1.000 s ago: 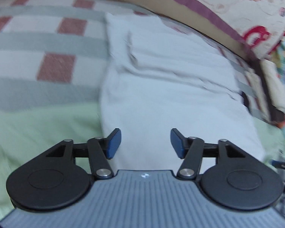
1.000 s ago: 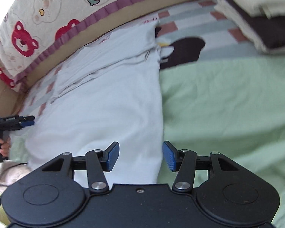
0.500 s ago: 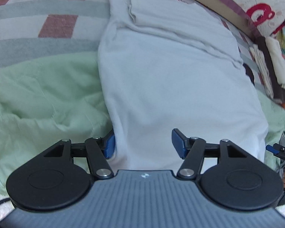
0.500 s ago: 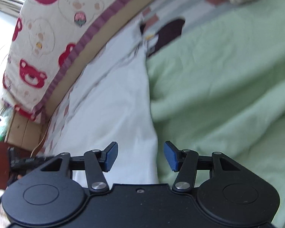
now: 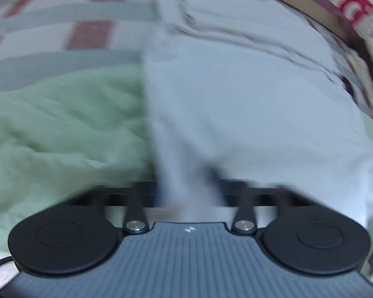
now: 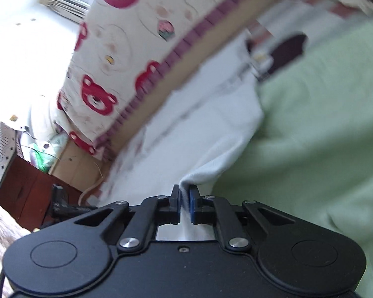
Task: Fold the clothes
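Note:
A pale blue-white garment (image 5: 248, 99) lies flat on the bed, its upper part folded over at the far end. My left gripper (image 5: 189, 191) sits at the near left hem corner. Its blurred jaws are closing tight on a pinch of that cloth, which bunches up between them. In the right wrist view the same garment (image 6: 186, 136) runs away to the upper right. My right gripper (image 6: 185, 203) is at the near right hem corner, jaws closing with the blue pads pressing a raised fold of the hem.
A crumpled green blanket (image 5: 62, 124) (image 6: 323, 124) lies under and beside the garment. A checked sheet (image 5: 74, 37) covers the far bed. A bear-print quilt (image 6: 136, 37) rises behind. A dark cloth patch (image 6: 288, 47) lies past the garment. A brown cabinet (image 6: 24, 186) stands off the bed.
Both grippers came down to the near hem and went from open to pinched on the cloth. The right gripper tilted up toward the quilt, and the hem rose between its pads.

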Available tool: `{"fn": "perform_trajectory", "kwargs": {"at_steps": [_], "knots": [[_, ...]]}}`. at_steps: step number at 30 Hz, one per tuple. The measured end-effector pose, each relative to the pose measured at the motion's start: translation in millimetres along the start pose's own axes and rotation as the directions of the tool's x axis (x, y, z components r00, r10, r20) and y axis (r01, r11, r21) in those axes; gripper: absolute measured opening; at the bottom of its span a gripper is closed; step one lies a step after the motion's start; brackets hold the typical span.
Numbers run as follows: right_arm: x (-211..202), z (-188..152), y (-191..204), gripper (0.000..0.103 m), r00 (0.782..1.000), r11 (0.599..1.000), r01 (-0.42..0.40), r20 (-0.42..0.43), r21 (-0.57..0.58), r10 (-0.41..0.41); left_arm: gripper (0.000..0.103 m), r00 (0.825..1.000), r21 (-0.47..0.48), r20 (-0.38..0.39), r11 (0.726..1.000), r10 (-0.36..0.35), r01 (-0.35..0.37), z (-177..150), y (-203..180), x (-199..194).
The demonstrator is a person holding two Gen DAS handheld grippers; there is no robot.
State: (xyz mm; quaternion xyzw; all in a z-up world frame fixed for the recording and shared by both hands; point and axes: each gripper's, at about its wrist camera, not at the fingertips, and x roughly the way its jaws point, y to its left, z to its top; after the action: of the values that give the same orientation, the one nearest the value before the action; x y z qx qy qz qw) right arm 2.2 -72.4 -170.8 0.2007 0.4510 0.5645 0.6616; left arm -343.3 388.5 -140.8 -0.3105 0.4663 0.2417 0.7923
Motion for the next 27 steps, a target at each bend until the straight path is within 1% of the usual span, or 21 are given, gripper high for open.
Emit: {"fn": "perform_trajectory", "kwargs": {"at_steps": [3,5,8,11,13,15,18,22,25,27], "knots": [[-4,14,14,0.008,0.998,0.999,-0.018,0.063,-0.038,0.02,0.006,0.997,-0.002,0.077,1.0,-0.004,0.004,-3,0,-13],[-8,22,24,0.008,0.994,0.998,-0.029,0.105,-0.062,0.035,0.006,0.994,0.016,0.107,1.0,-0.001,-0.001,-5,-4,-20],[-11,35,36,0.008,0.989,0.994,-0.036,0.138,-0.101,0.05,0.005,0.989,0.022,0.151,1.0,-0.008,0.005,-2,-8,-27],[-7,43,52,0.008,0.99,0.985,-0.016,0.133,-0.17,0.039,0.005,0.982,0.057,0.187,0.998,-0.03,0.019,5,-14,-31],[-4,49,62,0.008,0.991,0.978,-0.002,0.131,-0.21,0.03,0.005,0.979,0.103,0.202,0.995,-0.024,0.004,11,-22,-31],[-1,59,71,0.008,0.991,0.967,0.022,0.132,-0.254,0.012,0.005,0.974,0.126,0.226,0.992,-0.03,0.002,18,-28,-33],[4,85,82,0.008,0.99,0.947,0.073,0.139,-0.313,-0.031,0.005,0.955,0.105,0.291,0.994,-0.058,0.029,36,-26,-44],[16,129,99,0.008,0.981,0.92,0.152,0.168,-0.361,-0.096,0.004,0.92,0.045,0.38,0.995,-0.098,0.087,67,-20,-60],[29,157,112,0.008,0.97,0.905,0.21,0.199,-0.371,-0.143,0.004,0.896,0.021,0.436,0.997,-0.081,0.08,86,-25,-66],[40,172,119,0.008,0.961,0.89,0.249,0.214,-0.382,-0.177,0.004,0.888,0.026,0.456,0.998,-0.062,0.057,95,-31,-67]]}}
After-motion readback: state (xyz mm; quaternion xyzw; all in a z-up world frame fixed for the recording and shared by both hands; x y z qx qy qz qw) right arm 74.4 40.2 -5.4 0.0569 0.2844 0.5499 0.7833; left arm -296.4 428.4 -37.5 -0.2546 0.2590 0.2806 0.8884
